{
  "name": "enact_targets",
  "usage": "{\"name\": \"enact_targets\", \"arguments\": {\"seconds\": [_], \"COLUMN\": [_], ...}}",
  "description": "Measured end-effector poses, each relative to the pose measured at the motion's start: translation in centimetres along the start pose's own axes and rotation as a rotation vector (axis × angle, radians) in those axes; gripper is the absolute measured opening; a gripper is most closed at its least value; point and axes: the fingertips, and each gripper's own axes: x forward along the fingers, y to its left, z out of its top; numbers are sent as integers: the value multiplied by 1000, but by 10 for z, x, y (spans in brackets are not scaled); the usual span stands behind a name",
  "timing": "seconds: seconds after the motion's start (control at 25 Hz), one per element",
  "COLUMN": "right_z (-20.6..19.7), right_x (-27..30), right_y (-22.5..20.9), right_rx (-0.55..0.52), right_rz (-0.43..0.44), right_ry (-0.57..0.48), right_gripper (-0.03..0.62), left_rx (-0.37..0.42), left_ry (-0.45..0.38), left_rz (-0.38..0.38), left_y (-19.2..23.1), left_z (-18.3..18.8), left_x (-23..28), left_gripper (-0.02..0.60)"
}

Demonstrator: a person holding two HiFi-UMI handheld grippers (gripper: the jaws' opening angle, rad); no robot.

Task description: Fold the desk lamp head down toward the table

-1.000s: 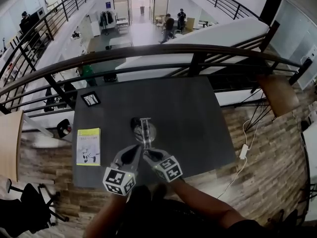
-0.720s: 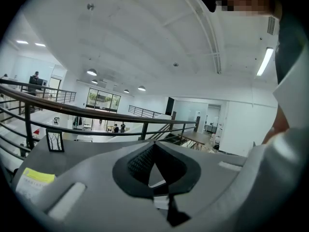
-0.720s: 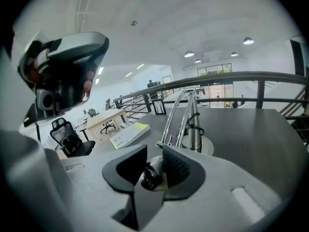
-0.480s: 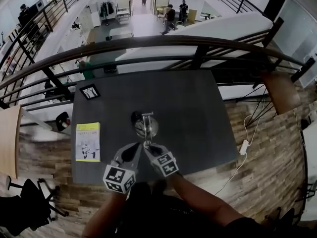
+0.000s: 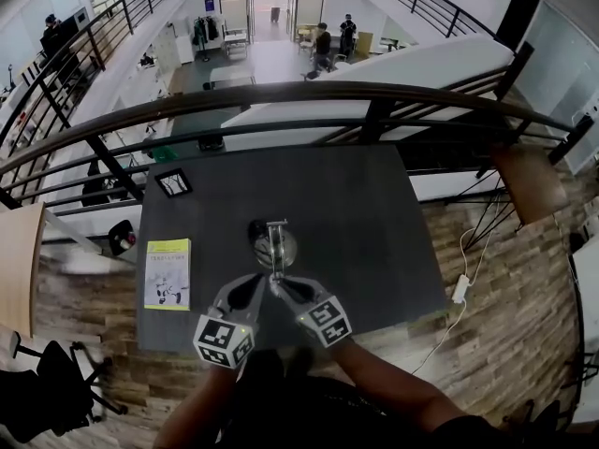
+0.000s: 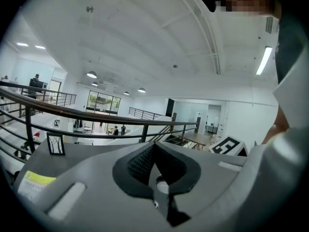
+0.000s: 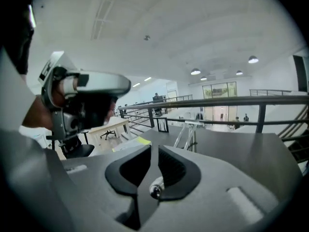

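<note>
R gripper [image 5: 279, 286] jaws are closing on nothing, narrower than a sec ago. Desk lamp [image 5: 275, 246] is standing just ahead, head not yet folded. L gripper [image 5: 258, 281] is staying clenched, empty.

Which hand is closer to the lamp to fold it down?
Probably right. The right tongs point at the silver metal desk lamp, which shows just ahead in the right gripper view; they are closing with nothing between them. The left tongs sit beside it, shut, and their view misses the lamp.
</note>
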Motion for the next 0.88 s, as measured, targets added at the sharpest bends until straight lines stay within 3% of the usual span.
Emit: {"name": "enact_targets", "arguments": {"seconds": [0.12, 0.4, 0.64, 0.88], "right_z": [36, 101, 123, 129], "right_x": [-29, -75, -92, -109], "right_y": [9, 38, 77, 139], "right_rx": [-41, -103, -106, -81], "right_rz": [17, 33, 7, -31], "right_ry": [-89, -234, -297, -336], "right_gripper": [8, 5, 5, 4], "left_rx": [26, 35, 72, 80], "left_ry": [-20, -95, -159, -156], "left_rz": [8, -21, -53, -102], "left_y": [-11, -38, -51, -68], "left_z": [11, 57, 77, 69], "left_x": [-6, -34, -74, -135], "left_gripper": [2, 2, 2, 2]}}
